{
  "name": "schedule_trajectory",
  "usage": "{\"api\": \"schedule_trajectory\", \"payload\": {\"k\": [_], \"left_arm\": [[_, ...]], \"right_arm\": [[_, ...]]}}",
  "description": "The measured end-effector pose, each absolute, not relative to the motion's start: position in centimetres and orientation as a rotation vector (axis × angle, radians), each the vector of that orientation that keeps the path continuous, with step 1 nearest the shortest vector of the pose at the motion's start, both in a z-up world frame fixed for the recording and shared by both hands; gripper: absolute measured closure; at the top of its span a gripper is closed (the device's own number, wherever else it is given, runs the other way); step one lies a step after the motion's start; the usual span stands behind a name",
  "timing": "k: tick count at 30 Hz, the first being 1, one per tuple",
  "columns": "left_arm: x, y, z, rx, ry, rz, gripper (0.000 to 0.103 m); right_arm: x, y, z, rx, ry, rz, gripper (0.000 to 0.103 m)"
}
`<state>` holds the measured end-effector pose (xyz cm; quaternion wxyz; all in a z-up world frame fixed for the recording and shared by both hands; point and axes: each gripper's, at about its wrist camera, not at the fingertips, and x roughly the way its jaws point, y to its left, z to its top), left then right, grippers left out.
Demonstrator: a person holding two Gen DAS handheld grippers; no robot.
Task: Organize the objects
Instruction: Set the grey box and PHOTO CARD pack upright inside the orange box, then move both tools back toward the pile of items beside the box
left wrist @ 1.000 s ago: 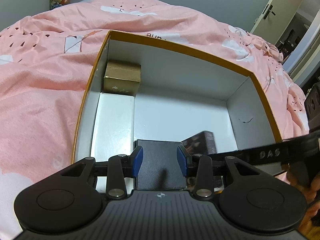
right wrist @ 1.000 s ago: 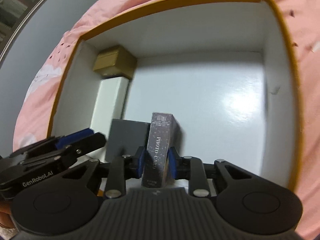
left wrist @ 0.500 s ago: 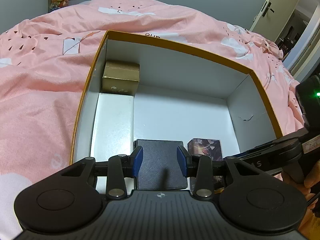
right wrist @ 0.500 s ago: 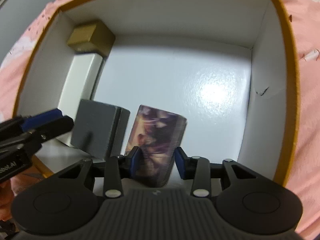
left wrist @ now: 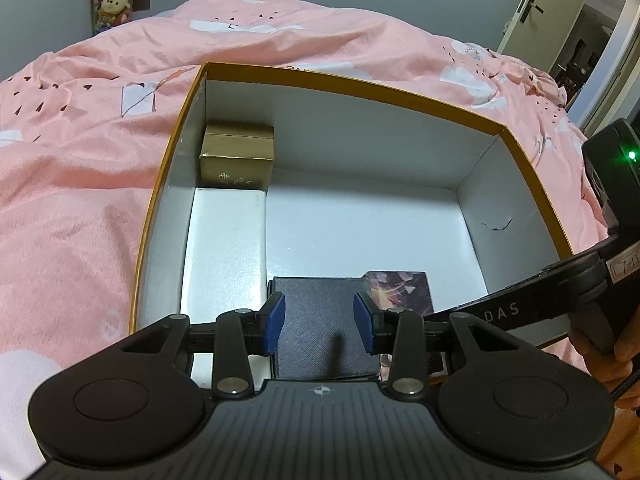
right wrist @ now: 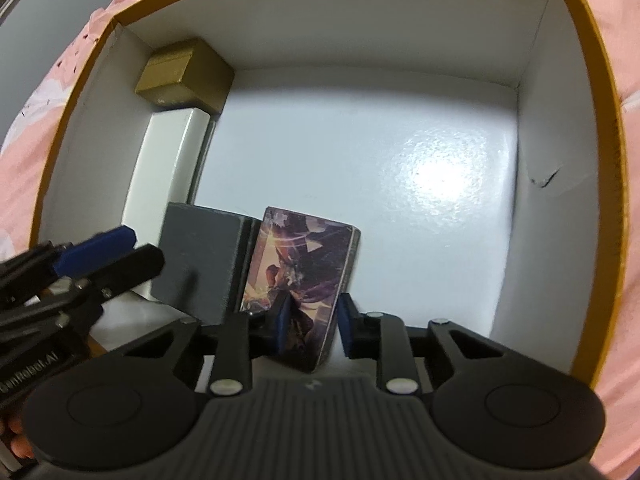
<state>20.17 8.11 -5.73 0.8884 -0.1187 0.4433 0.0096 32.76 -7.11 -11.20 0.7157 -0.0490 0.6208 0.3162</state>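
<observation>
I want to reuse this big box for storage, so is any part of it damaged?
Yes. The orange-rimmed box has a small dark tear in its white right inner wall, about midway along, also visible from the left wrist. The rest looks intact.

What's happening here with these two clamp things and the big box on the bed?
A person is packing small boxes into an orange-rimmed carton on a pink bed cover. The right gripper is at an illustrated card box beside a dark grey box; its jaws have just been closing, though a firm grip isn't clear. The left gripper hovers open over the grey box. A gold box and a white box line the side wall.
</observation>
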Motion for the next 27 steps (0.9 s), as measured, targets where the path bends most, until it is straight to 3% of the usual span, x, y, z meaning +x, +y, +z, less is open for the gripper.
{"api": "schedule_trajectory", "payload": {"k": [10,19,27], "left_arm": [[19.9,7.8,-5.5,-0.236,0.902,0.007,0.059],[17.4,6.5,-1.9,-0.215,0.813,-0.044,0.059],[13.1,5.4,0.2,-0.227,0.794,-0.115,0.058]], "right_arm": [[32.3,-7.0,-10.6,-0.120,1.351,0.680,0.074],[27.8,-8.0,-5.6,-0.154,1.083,0.727,0.072],[21.5,-13.0,-1.6,-0.121,0.869,0.750,0.062]]}}
